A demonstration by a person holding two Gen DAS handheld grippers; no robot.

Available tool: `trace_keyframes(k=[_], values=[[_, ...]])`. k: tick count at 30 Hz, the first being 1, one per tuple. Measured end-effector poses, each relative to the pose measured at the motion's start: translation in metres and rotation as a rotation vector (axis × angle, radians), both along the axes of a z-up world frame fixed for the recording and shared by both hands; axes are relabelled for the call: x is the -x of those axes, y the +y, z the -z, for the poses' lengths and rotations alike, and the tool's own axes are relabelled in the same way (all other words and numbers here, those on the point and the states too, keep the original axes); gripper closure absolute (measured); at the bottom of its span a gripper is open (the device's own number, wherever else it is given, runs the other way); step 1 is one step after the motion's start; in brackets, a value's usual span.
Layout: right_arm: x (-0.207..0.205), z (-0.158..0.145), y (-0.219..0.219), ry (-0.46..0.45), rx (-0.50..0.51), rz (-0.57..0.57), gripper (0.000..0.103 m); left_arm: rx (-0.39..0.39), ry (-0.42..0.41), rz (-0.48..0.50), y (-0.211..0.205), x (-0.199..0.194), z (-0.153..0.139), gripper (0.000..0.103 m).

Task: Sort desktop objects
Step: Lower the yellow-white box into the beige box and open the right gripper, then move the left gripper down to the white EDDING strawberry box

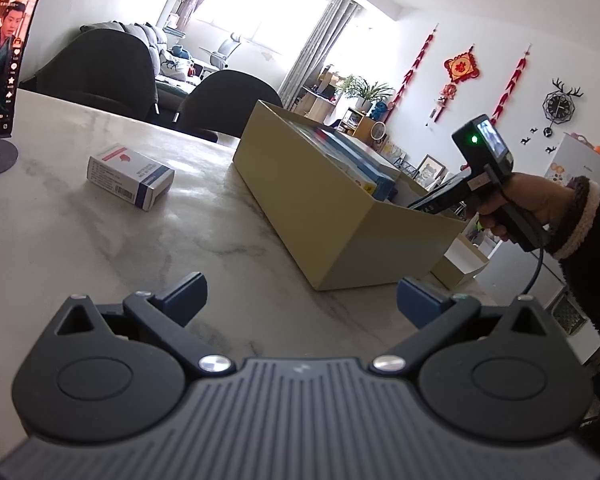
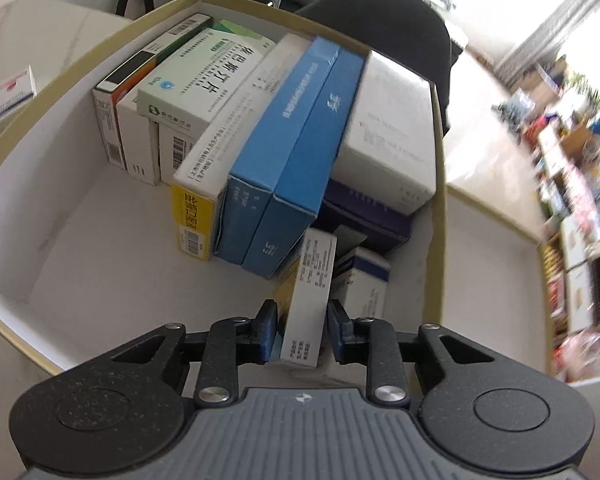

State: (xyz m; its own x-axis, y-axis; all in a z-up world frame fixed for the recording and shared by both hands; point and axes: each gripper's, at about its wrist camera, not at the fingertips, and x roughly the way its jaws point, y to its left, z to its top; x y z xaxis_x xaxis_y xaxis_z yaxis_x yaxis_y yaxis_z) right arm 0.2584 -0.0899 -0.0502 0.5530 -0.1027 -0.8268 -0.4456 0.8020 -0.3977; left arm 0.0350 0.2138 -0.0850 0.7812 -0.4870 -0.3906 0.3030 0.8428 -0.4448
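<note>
Sorting nearly done: one small box going into the storage box, one waiting on the table.

A slim white carton (image 2: 306, 300) is standing inside the tan storage box (image 2: 440, 200) beside the packed cartons, between the right gripper (image 2: 302, 330) pads (parted, not pressing). The left gripper (image 1: 302, 300) is hovering wide apart, empty; a white-and-blue box (image 1: 130, 176) is lying on the marble table (image 1: 140, 260).

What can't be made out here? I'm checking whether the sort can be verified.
- Right gripper: whether its pads still press the narrow white box, unclear.
- Left wrist view: storage box wall hides most contents.
- Loose carton: print too small.
- Purple box: mostly covered.
</note>
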Motion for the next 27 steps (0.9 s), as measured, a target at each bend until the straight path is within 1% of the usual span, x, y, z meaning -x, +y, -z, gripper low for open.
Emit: trace_keyframes(k=[1, 2, 4, 8, 14, 17, 19, 22, 27], values=[[0.003, 0.000, 0.002, -0.032, 0.035, -0.013, 0.053, 0.001, 0.000, -0.003, 0.001, 0.000, 0.000, 0.000], [0.005, 0.000, 0.002, -0.057, 0.060, -0.030, 0.052, 0.002, 0.001, -0.005, 0.002, 0.000, 0.000, 0.000], [0.005, -0.002, 0.000, -0.069, 0.063, -0.029, 0.052, 0.003, 0.003, -0.011, 0.003, -0.001, 0.001, 0.000], [0.005, -0.002, -0.007, -0.072, 0.018, -0.011, 0.051, -0.003, 0.012, -0.024, 0.005, -0.005, 0.003, 0.000], [0.014, -0.011, -0.019, -0.094, -0.084, 0.017, 0.039, -0.016, 0.049, -0.070, 0.012, -0.018, 0.007, 0.000], [0.017, -0.017, -0.027, -0.105, -0.148, 0.031, 0.036, -0.027, 0.078, -0.099, 0.015, -0.029, 0.009, 0.000], [0.022, -0.020, -0.034, -0.109, -0.202, 0.042, 0.030, -0.056, 0.093, -0.117, 0.016, -0.036, 0.011, 0.000], [0.031, -0.023, -0.041, -0.122, -0.268, 0.050, 0.025, -0.123, 0.107, -0.144, 0.016, -0.047, 0.013, 0.000], [0.042, -0.024, -0.051, -0.151, -0.370, 0.071, 0.019, -0.233, 0.104, -0.146, 0.016, -0.061, 0.017, 0.000]])
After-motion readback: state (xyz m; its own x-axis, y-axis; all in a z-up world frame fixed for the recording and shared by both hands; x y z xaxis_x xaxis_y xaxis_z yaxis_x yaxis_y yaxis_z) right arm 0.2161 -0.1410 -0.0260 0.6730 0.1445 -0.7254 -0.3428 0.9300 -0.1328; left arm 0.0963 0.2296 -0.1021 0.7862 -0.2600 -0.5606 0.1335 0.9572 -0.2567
